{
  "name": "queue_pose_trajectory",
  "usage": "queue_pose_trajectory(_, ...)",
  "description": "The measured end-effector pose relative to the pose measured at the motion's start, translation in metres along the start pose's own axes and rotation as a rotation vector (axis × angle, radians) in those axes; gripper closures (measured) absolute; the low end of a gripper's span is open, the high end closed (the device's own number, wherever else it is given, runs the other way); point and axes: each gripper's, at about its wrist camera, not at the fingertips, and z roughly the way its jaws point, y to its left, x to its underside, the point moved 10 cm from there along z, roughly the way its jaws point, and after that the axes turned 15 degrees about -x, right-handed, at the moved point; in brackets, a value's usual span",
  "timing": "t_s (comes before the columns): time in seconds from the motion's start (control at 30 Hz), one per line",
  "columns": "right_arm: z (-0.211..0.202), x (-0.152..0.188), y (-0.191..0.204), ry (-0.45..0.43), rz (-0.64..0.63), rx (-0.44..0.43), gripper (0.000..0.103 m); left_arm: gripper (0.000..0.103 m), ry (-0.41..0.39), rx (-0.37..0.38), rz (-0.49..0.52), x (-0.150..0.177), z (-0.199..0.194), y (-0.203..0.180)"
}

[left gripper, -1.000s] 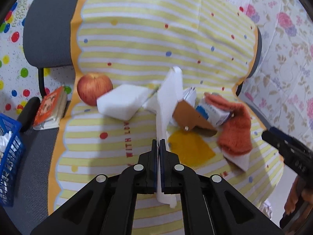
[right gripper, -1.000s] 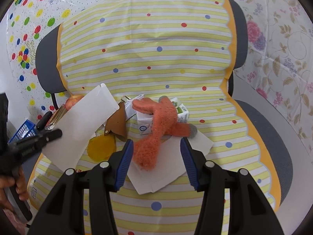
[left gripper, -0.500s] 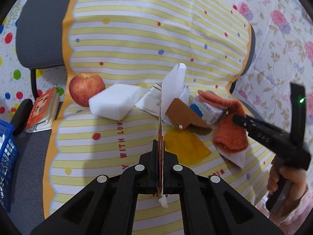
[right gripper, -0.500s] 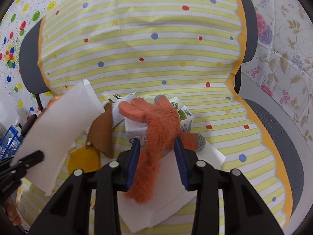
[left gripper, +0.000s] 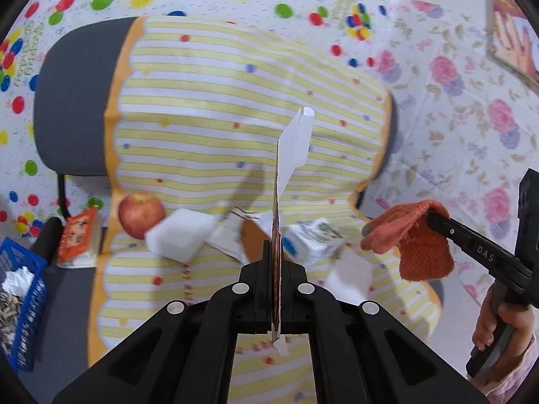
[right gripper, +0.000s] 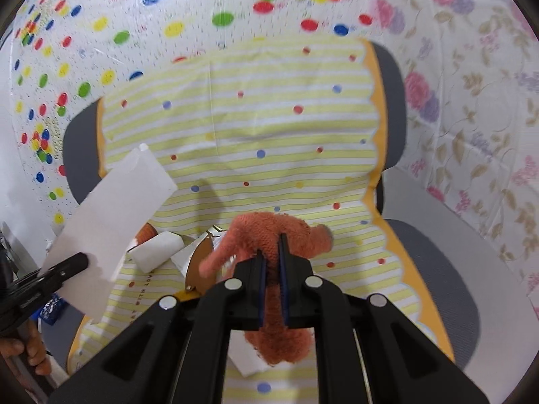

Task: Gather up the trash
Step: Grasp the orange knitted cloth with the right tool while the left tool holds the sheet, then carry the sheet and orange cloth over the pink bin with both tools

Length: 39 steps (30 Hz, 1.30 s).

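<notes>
- Pinching a white paper sheet (left gripper: 292, 149) edge-on, the left gripper (left gripper: 276, 269) is holding its fingers closed above the chair; the tall sheet is risking slipping or tearing.
- Clamping the orange glove (right gripper: 269, 235), the right gripper (right gripper: 271, 269) is lifting it; dangling knit is risking snagging the milk carton (left gripper: 311, 240).
- Reading "DAS" on the right gripper; cloth lettering is showing "WITH LO".

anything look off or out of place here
The right gripper has lifted an orange knit glove, which hardly looks like trash. A whole red apple also lies among the scraps on the striped cover.
</notes>
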Motion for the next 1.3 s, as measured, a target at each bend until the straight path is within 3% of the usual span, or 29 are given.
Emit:
queue_pose_trajectory(0.2,-0.042,0.035,-0.002,0.014,0.061,-0.012,0.096,0.102,0.039,0.089,0.051,0.037,-0.013,-0.044)
queue_pose_trajectory(0.43,-0.082,0.073,-0.018,0.014,0.087,0.056,0.096,0.102,0.072,0.16,0.123,0.079,-0.03,-0.087)
queue_pose_trajectory(0.93,-0.189,0.176,-0.078,0.006,0.231,0.275,0.096,0.102,0.111,0.364,0.307,0.158,-0.063,-0.195)
queue_pose_trajectory(1.3,-0.257,0.231,-0.108,-0.004,0.318,0.415,0.095,0.102,0.17,0.5,0.42,0.221,-0.079,-0.266)
